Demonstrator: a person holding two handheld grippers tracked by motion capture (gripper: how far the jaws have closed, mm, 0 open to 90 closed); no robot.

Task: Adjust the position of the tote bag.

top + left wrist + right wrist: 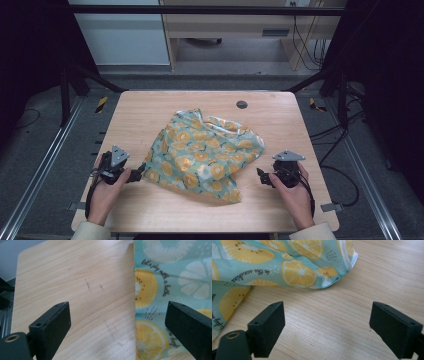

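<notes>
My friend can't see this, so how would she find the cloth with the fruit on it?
Look at the wooden table. In its middle, between the left gripper and right gripper, lies a crumpled cloth. It is pale green with orange citrus slices, the only soft, colourful thing there.

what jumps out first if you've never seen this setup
The crumpled turquoise cloth printed with yellow citrus slices, lying mid-table on the pale wooden table. Next, the two black grippers flanking it: the left gripper open at the cloth's left edge, the right gripper open and apart from its right side.
</notes>
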